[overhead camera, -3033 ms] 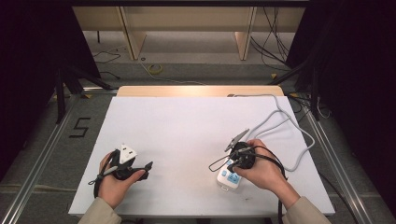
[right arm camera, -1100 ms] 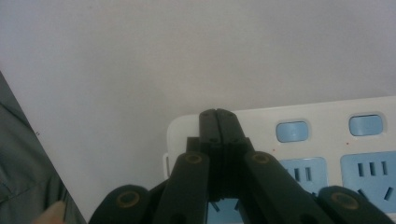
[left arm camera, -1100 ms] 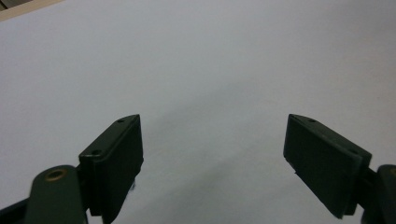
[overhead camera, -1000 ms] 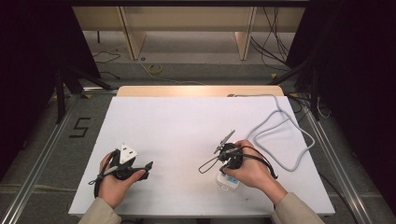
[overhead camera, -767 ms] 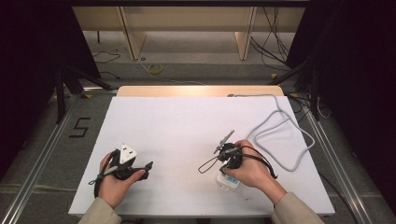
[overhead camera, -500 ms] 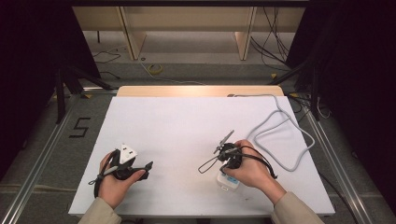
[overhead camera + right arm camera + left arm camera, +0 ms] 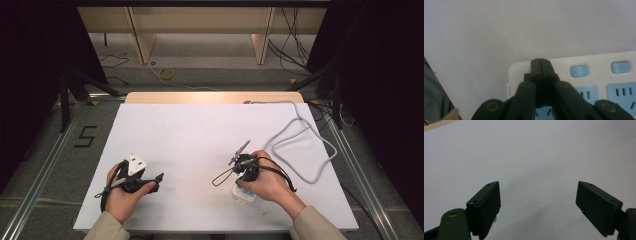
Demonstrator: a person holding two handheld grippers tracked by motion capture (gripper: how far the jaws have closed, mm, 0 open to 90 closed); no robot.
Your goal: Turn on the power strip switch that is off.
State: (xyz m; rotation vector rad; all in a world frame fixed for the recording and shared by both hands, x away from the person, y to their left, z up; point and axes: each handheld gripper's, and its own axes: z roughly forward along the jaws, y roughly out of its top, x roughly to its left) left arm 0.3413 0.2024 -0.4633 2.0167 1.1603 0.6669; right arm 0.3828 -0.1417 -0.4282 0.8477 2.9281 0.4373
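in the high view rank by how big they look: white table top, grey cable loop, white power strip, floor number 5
1. white table top
2. grey cable loop
3. floor number 5 and white power strip: look alike; a hand partly hides the strip, so no ranking.

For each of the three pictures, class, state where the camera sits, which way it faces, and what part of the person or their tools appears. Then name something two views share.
High view: above the person's side, looking forward and down on the white table; both hands, left hand-held gripper, right hand-held gripper.
Left gripper view: rides that gripper, facing bare tabletop; its two jaws stand apart.
Right gripper view: rides that gripper, looking down on the power strip; jaws shut together.
Shared: the power strip lies under the right hand in the high view too.
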